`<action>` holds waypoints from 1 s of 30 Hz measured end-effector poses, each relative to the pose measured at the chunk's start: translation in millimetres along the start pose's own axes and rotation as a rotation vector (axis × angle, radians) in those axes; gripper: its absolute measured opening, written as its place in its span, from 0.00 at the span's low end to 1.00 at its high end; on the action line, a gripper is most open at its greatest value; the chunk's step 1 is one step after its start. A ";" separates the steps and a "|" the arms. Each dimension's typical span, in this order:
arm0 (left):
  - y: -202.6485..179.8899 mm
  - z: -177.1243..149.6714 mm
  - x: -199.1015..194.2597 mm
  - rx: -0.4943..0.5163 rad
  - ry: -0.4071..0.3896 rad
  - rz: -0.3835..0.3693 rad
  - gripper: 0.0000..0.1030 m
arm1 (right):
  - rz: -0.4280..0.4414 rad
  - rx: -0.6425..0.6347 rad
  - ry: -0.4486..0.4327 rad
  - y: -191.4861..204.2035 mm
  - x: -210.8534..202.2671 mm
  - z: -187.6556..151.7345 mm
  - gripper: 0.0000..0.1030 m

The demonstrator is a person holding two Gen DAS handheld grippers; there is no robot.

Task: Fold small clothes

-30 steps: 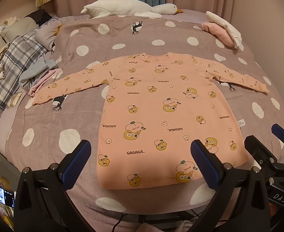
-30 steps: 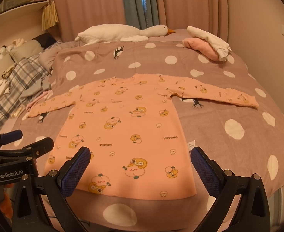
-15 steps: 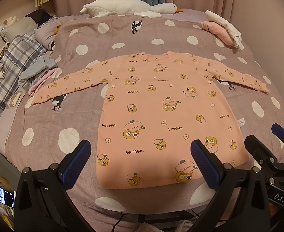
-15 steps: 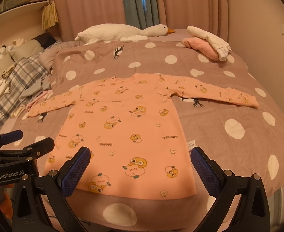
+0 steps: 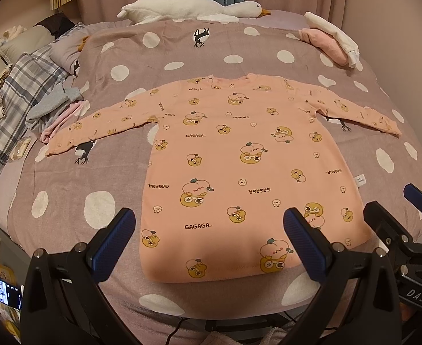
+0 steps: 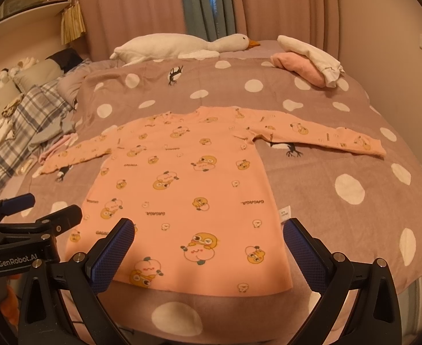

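Two grippers hover at the near edge of the bed, both with fingers spread wide and gripping nothing. Left gripper [image 5: 209, 240]: blue pads over the shirt's hem, not touching cloth as far as the view shows. Right gripper [image 6: 208, 248]: same stance, its pads straddling the hem's right half. Each gripper shows in the other's view, at the frame edge.

Shirt [image 5: 239, 172]: peach, long-sleeved, printed with cartoon faces and "GAGAGA" lettering. Lies flat and unfolded on the blanket [image 5: 182, 54], neck toward the far end, hem nearest the grippers. Both sleeves spread out sideways; left sleeve [image 5: 101, 123] angles down toward the bed's left edge, right sleeve [image 5: 357, 110] runs toward the right edge. Small white tag [image 6: 285, 212] pokes out at the right side seam.

Blanket: mauve with white dots and small black bird prints.

Far end: white goose plush [image 5: 188, 7] lying along the headboard side. Right far corner: pink and white clothes [image 6: 308, 60] in a heap. Left side: plaid cloth [image 5: 12, 106], then grey and pale pink garments [image 5: 55, 109] bunched just beside the left cuff.
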State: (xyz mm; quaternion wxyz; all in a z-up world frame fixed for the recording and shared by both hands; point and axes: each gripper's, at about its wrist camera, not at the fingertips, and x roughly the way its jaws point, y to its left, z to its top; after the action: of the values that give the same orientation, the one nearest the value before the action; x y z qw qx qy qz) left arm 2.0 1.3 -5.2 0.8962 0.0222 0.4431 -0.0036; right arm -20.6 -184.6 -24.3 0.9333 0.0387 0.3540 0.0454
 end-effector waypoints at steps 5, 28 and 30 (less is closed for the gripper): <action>4.3 1.7 9.3 -0.025 0.017 -0.041 1.00 | 0.042 0.034 -0.003 -10.8 3.9 -4.4 0.99; 49.3 5.9 104.3 -0.373 0.127 -0.405 1.00 | 0.116 0.699 -0.273 -227.5 27.8 -24.1 0.99; 44.6 11.8 106.4 -0.356 0.117 -0.421 1.00 | 0.046 0.700 -0.145 -245.1 46.0 -11.1 0.99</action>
State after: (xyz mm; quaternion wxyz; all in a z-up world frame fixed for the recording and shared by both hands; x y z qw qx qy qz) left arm 77.2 46.8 -80.9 0.8384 -0.2280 0.4826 -0.1105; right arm 20.4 -422.4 -88.5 0.8851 0.3670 0.2799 -0.0603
